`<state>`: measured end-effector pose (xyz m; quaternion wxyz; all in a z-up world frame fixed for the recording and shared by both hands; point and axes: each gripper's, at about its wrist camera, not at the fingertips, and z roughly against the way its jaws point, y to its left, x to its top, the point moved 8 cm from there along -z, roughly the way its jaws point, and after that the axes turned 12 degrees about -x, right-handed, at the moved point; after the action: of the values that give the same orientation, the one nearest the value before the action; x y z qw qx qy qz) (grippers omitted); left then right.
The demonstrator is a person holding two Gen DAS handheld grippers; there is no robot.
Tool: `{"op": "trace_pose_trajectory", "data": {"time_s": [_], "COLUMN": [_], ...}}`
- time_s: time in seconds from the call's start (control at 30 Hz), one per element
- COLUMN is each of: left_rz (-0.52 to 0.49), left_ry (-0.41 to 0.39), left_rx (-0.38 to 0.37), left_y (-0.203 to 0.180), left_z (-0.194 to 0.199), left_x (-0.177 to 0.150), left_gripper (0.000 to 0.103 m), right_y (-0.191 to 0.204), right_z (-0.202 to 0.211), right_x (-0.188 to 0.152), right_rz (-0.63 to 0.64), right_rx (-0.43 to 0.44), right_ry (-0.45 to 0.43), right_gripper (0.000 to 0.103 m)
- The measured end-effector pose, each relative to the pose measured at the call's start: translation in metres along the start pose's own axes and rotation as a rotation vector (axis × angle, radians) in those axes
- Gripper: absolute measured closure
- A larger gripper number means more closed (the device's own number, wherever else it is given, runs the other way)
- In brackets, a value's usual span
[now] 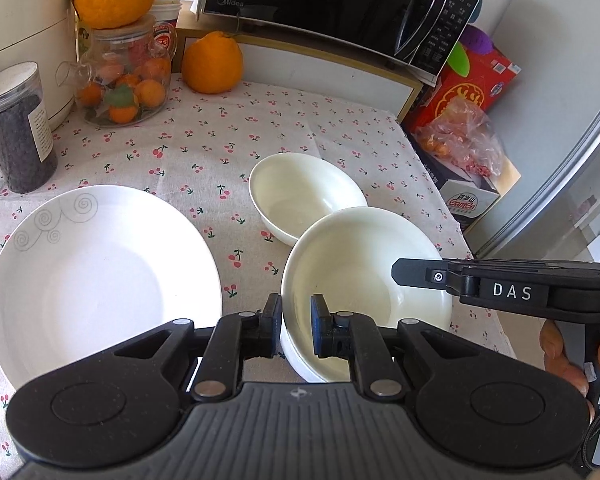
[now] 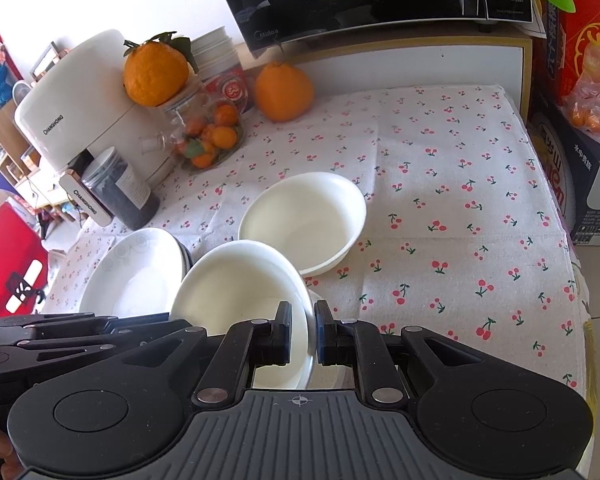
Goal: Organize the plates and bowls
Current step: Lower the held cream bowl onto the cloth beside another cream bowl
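Observation:
A cream bowl (image 1: 364, 264) is held tilted between both grippers, just above the cherry-print tablecloth. My left gripper (image 1: 295, 326) is shut on its left rim. My right gripper (image 2: 303, 334) is shut on its right rim; the same bowl shows in the right wrist view (image 2: 239, 280). The right gripper also shows in the left wrist view (image 1: 404, 274), at the bowl's right edge. A second cream bowl (image 1: 304, 196) (image 2: 306, 220) stands on the cloth just beyond. A white plate with grey swirls (image 1: 95, 276) (image 2: 135, 272) lies to the left; it seems to rest on other plates.
At the back stand a glass jar of small oranges (image 1: 123, 80), two large oranges (image 1: 211, 62), a dark-filled canister (image 1: 17, 128), a white appliance (image 2: 71, 120) and a black microwave (image 1: 340, 0). Boxes and a bag (image 1: 464, 144) sit past the table's right edge.

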<state>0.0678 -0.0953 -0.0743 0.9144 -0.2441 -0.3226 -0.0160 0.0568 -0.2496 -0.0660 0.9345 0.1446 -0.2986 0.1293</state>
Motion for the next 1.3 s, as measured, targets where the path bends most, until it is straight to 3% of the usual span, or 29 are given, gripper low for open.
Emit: {"op": "trace_pose_trajectory", "data": {"time_s": [1.3], "left_rz": [-0.003], "left_ry": [0.036], "left_rx": [0.011], "left_y": [-0.0001], "left_z": [-0.0082], "left_x": [-0.0066], "left_gripper": [0.088], "right_y": [-0.0059], "right_z": [-0.0052], "right_x": [-0.0022], "right_rz": [0.018], "right_rx": [-0.052], "right_ry": [0.024], "right_gripper": [0.084]}}
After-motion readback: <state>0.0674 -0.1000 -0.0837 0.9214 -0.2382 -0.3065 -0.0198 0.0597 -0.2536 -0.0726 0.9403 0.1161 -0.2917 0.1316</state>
